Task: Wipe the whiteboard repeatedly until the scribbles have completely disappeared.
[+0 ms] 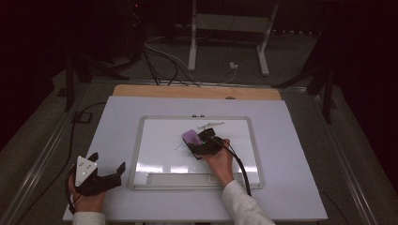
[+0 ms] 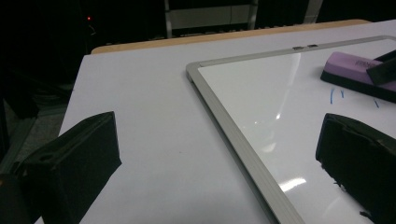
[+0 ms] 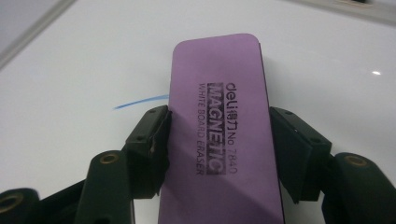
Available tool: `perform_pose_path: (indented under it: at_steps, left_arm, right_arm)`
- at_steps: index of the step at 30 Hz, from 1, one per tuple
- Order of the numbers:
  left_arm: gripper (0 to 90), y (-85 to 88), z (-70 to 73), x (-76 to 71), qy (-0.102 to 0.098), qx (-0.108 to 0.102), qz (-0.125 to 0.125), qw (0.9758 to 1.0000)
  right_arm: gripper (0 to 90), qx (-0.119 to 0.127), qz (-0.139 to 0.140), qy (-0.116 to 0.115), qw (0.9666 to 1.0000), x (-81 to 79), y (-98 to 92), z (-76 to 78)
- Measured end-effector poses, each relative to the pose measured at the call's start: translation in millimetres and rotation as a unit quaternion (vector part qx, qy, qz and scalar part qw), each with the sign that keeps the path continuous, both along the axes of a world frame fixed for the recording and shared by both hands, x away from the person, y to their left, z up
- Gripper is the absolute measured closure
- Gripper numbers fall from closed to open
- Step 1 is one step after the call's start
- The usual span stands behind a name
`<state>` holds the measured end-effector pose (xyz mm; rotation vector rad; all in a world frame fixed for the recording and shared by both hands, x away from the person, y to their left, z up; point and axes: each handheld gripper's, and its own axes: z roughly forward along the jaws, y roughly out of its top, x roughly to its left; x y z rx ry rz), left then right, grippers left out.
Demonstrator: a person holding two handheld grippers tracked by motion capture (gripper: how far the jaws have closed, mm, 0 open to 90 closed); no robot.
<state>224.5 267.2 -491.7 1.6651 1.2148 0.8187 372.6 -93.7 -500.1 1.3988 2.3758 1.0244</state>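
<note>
The right gripper (image 3: pixel 219 135) has its 2 black jaws clamped on the long sides of a purple eraser (image 3: pixel 219 140), which lies flat on the whiteboard (image 1: pixel 234 159) just left of the board's middle, its printed top facing up and its far end reaching out past the jaws. The eraser is a rounded rectangular block, matte purple on top with a dark felt layer beneath. A short blue stroke (image 3: pixel 140 101) runs out from its left edge, and a few more blue marks (image 2: pixel 332 95) sit on the board close by. Around the eraser the glossy white board lies open on all sides, with more room to the right and near side. The board has a thin silver frame with rounded corners and a pale tray strip (image 1: pixel 178 179) along its near edge. The left gripper (image 1: pixel 107 174) rests at the near left corner of the surface (image 1: pixel 291 187), well apart from the eraser, its jaws spread wide with nothing between them, just left of the board's frame. The surface is smooth white sheet over a wooden top (image 1: pixel 197 91) showing at the far edge. Beyond it the room is dark, with cables (image 1: pixel 159 61) on the floor and a pale metal stand (image 1: pixel 230 33).
</note>
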Motion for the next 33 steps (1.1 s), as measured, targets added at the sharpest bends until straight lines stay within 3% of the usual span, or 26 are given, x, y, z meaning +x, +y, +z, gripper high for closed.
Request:
perform_pose_path:
  at_steps: [3,6,15,17,23,33]
  left_arm:
    - [0.6,-0.1,-0.1,0.2,0.0,0.0,0.0,1.0]
    - [0.6,-0.7,-0.3,0.8,0.001,0.001,-0.002,1.0]
    - [0.6,-1.2,-0.1,0.5,0.001,0.002,-0.002,1.0]
    - [0.6,-0.9,-0.1,0.4,0.001,0.001,-0.001,1.0]
    - [0.6,-0.6,-0.5,0.9,0.001,0.001,-0.002,1.0]
    - [0.6,-1.4,-0.2,0.5,0.002,0.002,-0.001,1.0]
  right_arm:
    - [41.0,-0.001,-0.029,0.0,0.9996,6.7,-11.7,0.1]
    - [41.0,-0.001,-0.033,0.001,0.9995,6.2,-13.2,0.2]
    - [41.1,0.007,0.036,0.003,0.9993,-9.0,12.4,-0.4]
    - [41.1,0.007,0.038,0.004,0.9992,-9.3,13.0,-0.3]
    - [41.1,0.0,-0.013,-0.001,0.9999,-0.5,-3.1,0.1]
    - [41.1,-0.001,0.047,0.0,0.9989,-23.0,10.4,0.7]
